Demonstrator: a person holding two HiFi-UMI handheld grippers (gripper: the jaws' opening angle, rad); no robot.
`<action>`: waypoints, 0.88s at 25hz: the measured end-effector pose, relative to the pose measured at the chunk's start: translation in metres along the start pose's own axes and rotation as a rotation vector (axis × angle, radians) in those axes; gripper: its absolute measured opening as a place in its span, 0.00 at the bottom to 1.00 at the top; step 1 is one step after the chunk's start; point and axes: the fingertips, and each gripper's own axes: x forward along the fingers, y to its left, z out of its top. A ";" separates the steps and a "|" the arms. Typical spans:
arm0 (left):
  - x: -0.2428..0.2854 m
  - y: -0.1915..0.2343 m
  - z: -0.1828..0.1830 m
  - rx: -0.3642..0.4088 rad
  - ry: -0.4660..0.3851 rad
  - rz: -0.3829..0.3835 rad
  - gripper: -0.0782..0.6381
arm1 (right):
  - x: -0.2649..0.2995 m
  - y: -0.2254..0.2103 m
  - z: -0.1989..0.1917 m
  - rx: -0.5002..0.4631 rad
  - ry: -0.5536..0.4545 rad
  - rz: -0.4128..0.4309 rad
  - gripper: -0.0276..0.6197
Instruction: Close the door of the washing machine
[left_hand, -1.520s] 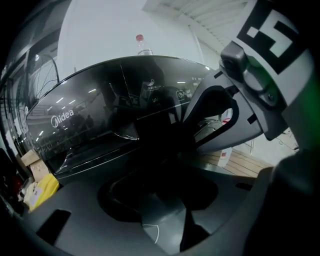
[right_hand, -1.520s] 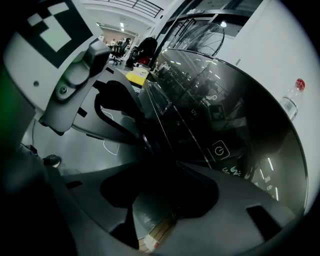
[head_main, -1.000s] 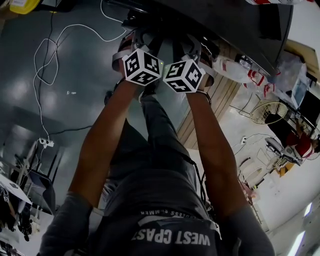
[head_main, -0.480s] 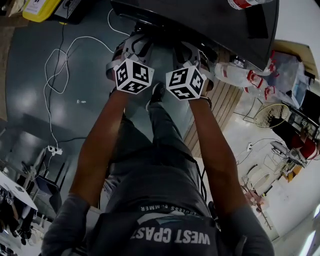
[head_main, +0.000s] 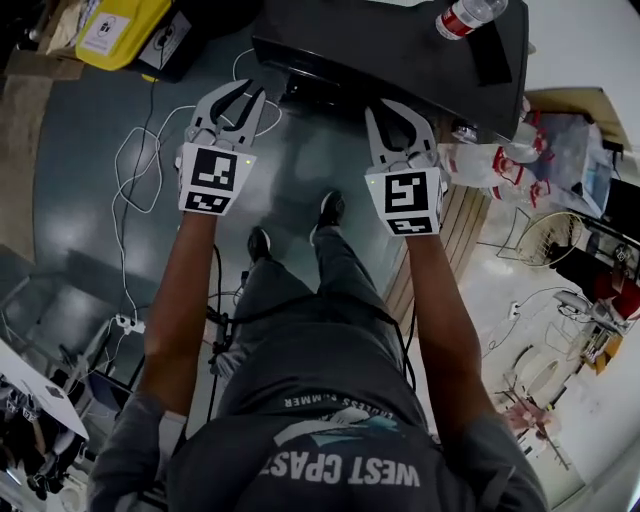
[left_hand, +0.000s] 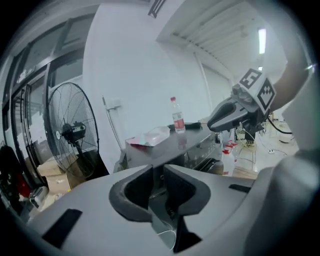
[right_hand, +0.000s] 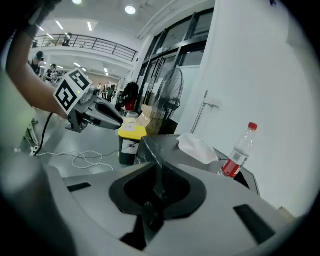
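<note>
Head view dim, glare patches on floor (head_main: 62, 190); gripper views brighter under ceiling lights (right_hand: 131, 9), fisheye-warped, dark corners.

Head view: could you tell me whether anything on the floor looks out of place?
A loose white cable sprawls in loops across the floor left of the person's shoes, a possible trip hazard.

A glossy grey-blue floor (head_main: 80, 200) spreads below, with a loose white cable (right_hand: 86, 160) looped across it. A plain white wall (left_hand: 135, 70) rises behind a tall black pedestal fan (left_hand: 70, 131), next to dark-framed, full-height windows (left_hand: 30, 85). A yellow-lidded black bin (right_hand: 129, 145) stands on the floor. A white strip light (left_hand: 261, 41) glows overhead.
</note>
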 end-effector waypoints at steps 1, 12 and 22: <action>-0.012 0.008 0.006 -0.002 -0.015 0.004 0.21 | -0.010 -0.001 0.011 0.021 -0.027 0.001 0.13; -0.157 0.079 0.071 -0.133 -0.283 0.010 0.17 | -0.119 -0.011 0.111 0.187 -0.273 -0.008 0.10; -0.255 0.090 0.126 0.060 -0.440 -0.016 0.17 | -0.199 -0.002 0.178 0.240 -0.391 0.046 0.09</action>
